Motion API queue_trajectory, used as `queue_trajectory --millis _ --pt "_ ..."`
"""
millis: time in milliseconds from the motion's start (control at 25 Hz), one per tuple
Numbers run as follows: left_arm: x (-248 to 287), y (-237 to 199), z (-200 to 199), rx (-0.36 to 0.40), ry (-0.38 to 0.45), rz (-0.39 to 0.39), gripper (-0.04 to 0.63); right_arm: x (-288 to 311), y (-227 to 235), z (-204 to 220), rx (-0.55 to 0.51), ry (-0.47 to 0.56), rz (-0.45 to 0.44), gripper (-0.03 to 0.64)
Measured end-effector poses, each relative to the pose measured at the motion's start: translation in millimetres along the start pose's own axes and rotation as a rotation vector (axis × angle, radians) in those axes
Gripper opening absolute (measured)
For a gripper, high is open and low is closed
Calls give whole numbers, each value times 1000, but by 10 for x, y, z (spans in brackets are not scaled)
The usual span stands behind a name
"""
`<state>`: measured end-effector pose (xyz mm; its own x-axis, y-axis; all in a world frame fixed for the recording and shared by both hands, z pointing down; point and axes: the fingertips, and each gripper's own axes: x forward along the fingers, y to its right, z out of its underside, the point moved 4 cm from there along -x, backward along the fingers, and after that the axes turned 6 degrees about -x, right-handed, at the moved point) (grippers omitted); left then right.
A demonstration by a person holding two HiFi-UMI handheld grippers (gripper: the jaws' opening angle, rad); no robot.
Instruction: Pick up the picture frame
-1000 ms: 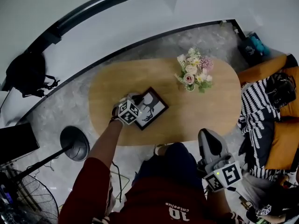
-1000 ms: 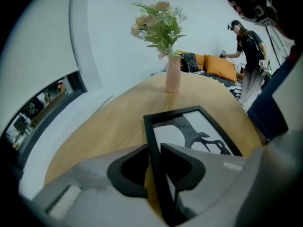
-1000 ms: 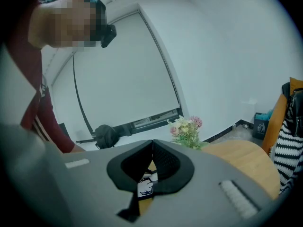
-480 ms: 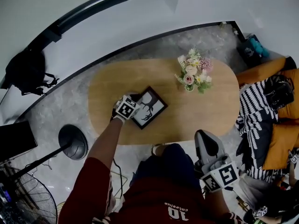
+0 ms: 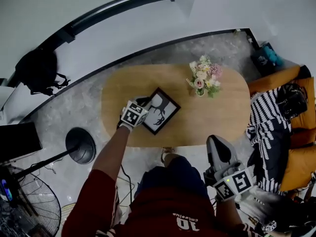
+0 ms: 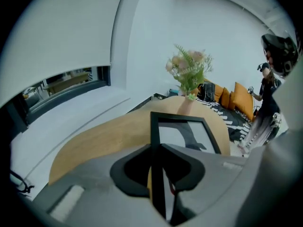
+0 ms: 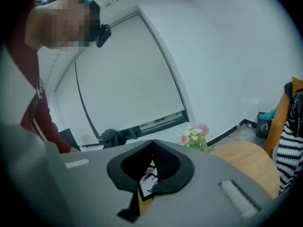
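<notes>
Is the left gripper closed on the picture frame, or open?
Closed: the left gripper pinches the picture frame by its near edge, between both pads.

A vase of flowers (image 5: 203, 78) stands on the oval wooden surface (image 5: 222, 120). A black bag (image 5: 39, 70) lies well off to the left. A striped cloth (image 5: 269, 127) rests against orange cushions (image 5: 302, 164) at right.

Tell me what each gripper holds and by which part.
The left gripper clamps the picture frame by its black side edge; the right gripper is shut, holding nothing.
</notes>
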<state>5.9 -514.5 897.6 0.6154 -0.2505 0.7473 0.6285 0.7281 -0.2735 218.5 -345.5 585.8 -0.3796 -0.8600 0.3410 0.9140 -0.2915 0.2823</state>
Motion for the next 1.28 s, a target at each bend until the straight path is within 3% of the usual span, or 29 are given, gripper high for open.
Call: queue_trajectory --millis 320,600,840,1280 --pt "-1233 242 -595 -31 157 -80 69 -448 -467 -506 -33 42 -32 -6" --pt "-2481 727 -947 -44 313 -120 69 -963 -916 -878 -96 101 -61 -6" --pt "-3416 1157 -934 -67 467 -145 69 -1275 -1330 -1063 -162 173 -101 -6" --pt "-4910 2139 -448 -85 694 -189 69 -2038 -2217 -1081 -244 257 -142 -8"
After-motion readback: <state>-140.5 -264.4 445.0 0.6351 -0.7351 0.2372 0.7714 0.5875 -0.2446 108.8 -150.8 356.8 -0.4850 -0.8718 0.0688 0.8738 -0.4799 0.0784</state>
